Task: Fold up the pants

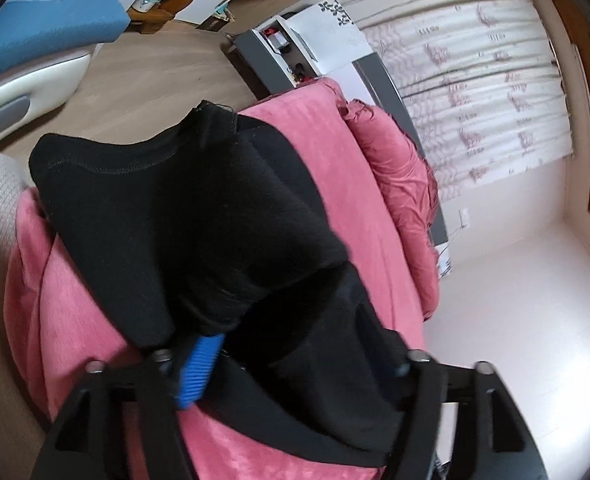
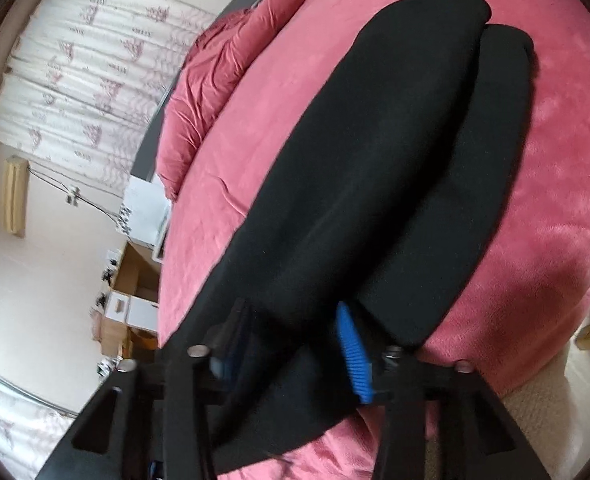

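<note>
I see the black pants (image 1: pixel 183 216) lying on the pink blanket (image 1: pixel 327 168) on the bed. In my right view the pants (image 2: pixel 367 168) stretch away from me in two long parts, side by side and touching, on the blanket (image 2: pixel 555 184).

My left claw (image 1: pixel 291 364) has cloth bunched up between its two fingers. One blue pad (image 1: pixel 199 368) shows on the left side, and the cloth lies against it. The other pad is hidden under the pants. The fingers stand fairly far apart, with thick folds filling the gap. I think it holds the pants, with a hemmed edge lifted and draped forward.

My right claw (image 2: pixel 287 352) also has the pants between its fingers. A blue pad (image 2: pixel 353 356) shows on the right side, touching the cloth. The other pad (image 2: pixel 219 364) is blurry and mostly covered. The gap is fairly wide and full of black cloth, so this claw holds the pants too.

The black cloth and the black claw parts run into each other, so I cannot tell just where the fingers end. Both views are a bit blurry near the claws. The far end of the pants is cut off by folds in my left view.

Beside the blanket is a bunched red quilt (image 1: pixel 395 176). Past it is a white curtain (image 1: pixel 487 92) with pink marks. A wood floor (image 1: pixel 143 92) shows on the left.
</note>
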Demonstrator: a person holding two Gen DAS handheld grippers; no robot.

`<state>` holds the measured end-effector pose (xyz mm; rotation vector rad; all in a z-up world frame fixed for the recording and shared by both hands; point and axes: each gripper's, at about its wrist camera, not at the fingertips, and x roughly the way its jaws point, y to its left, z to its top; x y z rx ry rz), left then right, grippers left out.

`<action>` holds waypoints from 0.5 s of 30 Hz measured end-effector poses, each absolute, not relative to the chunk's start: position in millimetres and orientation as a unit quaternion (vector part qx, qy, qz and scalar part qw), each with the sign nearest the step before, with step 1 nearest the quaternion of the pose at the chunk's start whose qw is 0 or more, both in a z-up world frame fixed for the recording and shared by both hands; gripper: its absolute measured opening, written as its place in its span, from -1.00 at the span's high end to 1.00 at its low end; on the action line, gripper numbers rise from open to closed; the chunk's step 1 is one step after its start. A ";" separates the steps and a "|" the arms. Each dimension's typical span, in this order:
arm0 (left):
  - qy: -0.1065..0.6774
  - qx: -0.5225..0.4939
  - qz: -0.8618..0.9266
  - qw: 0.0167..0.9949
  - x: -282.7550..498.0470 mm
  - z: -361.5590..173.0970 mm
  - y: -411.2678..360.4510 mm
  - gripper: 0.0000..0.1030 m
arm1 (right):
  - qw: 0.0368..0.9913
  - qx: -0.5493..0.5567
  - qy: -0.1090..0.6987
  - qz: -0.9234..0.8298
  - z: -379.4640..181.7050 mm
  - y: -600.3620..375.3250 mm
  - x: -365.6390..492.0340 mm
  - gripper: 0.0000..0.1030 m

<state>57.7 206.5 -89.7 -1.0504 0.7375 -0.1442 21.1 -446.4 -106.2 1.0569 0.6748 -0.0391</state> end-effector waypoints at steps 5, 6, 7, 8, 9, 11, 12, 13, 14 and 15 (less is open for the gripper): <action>0.343 -0.511 -0.051 0.787 62.0 -90.0 205.8 -0.61 | 0.815 0.495 0.300 -0.026 -102.6 -449.8 18.3 0.04; 0.347 -0.518 -0.044 0.781 69.1 -90.8 208.8 -0.61 | 0.815 0.495 0.300 -0.029 -102.2 -451.6 20.0 0.04; 0.348 -0.530 -0.039 0.772 74.5 -91.0 214.6 -0.57 | 0.815 0.494 0.301 -0.036 -102.0 -453.6 21.4 0.04; 0.347 -0.552 -0.034 0.757 77.5 -93.1 222.1 -0.57 | 0.814 0.495 0.301 -0.043 -102.4 -455.3 22.9 0.04; 0.341 -0.583 -0.029 0.736 81.3 -95.1 229.5 -0.54 | 0.812 0.498 0.300 -0.049 -103.2 -457.4 24.7 0.04; 0.302 -0.643 -0.025 0.703 88.4 -92.4 247.8 -0.43 | 0.811 0.501 0.297 -0.055 -105.5 -459.2 24.8 0.05; 0.284 -0.647 -0.018 0.708 90.9 -85.0 256.7 -0.36 | 0.810 0.502 0.297 -0.058 -106.9 -459.6 25.5 0.05; 0.259 -0.638 -0.012 0.725 90.8 -74.6 264.5 -0.35 | 0.809 0.503 0.300 -0.059 -108.4 -459.3 26.5 0.04; 0.232 -0.614 -0.003 0.755 88.5 -61.1 271.0 -0.35 | 0.808 0.503 0.301 -0.059 -109.4 -458.9 26.6 0.04; 0.219 -0.580 0.009 0.785 85.8 -49.7 274.3 -0.35 | 0.808 0.502 0.302 -0.058 -109.6 -458.4 26.6 0.04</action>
